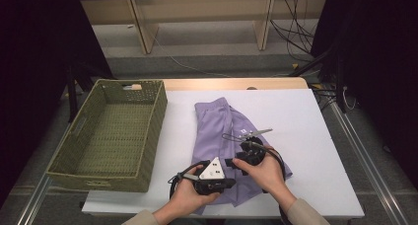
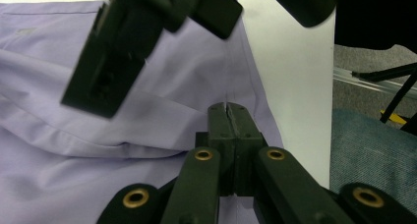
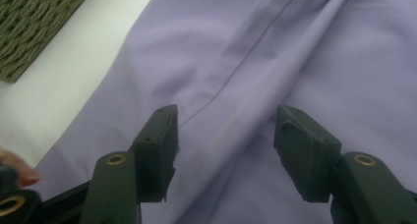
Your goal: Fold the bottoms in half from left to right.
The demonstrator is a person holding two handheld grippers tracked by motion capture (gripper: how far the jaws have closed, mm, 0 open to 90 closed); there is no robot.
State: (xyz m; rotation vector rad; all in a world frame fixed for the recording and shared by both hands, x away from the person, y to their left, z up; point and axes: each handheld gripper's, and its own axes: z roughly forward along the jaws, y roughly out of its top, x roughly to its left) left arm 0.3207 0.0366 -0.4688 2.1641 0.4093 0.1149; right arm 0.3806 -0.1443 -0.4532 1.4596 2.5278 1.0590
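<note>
Our left gripper (image 2: 231, 117) is clamped shut on the near hem of the lilac garment (image 1: 224, 131), while our right gripper (image 3: 226, 148) hovers just over the cloth with its jaws spread and nothing between them. We judge the folding barely begun: the thin, smooth fabric (creased, with stitched seams) lies rumpled mid-table, and the woven green basket (image 1: 148, 136) beside it waits empty.
</note>
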